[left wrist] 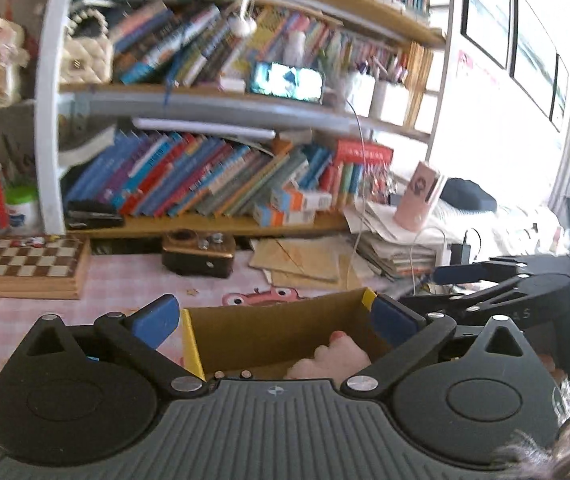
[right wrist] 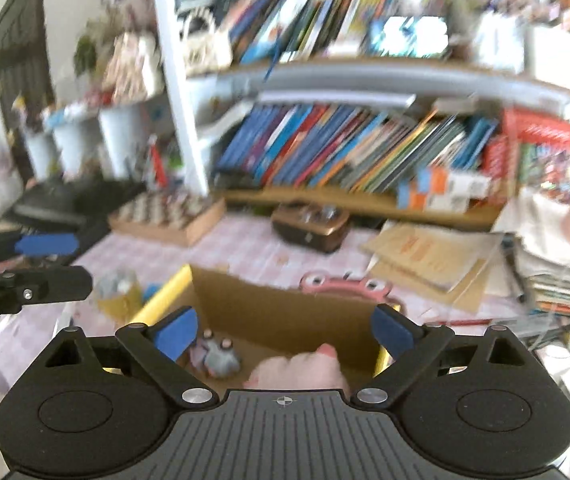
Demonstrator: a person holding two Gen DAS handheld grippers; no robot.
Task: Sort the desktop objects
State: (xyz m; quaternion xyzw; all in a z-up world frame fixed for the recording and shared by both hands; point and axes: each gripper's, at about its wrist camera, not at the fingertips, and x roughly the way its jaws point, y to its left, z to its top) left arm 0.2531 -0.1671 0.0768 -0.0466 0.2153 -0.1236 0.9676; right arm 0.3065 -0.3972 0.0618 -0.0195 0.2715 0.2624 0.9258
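Inside the cardboard box (right wrist: 285, 316), a pink soft toy (right wrist: 301, 368) and grey figures (right wrist: 217, 354); both tools spread, empty.

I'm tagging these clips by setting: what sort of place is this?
Most likely a study desk in a home: a crowded bookshelf stands behind a pink checked tablecloth, with a chessboard and a pile of papers on it.

No writing can be read with certainty. The spines of the colourful leaning books (left wrist: 205, 176) on the lower wooden shelf (left wrist: 213, 226) and the red box (left wrist: 363, 156) at its right end carry print too blurred to make out.
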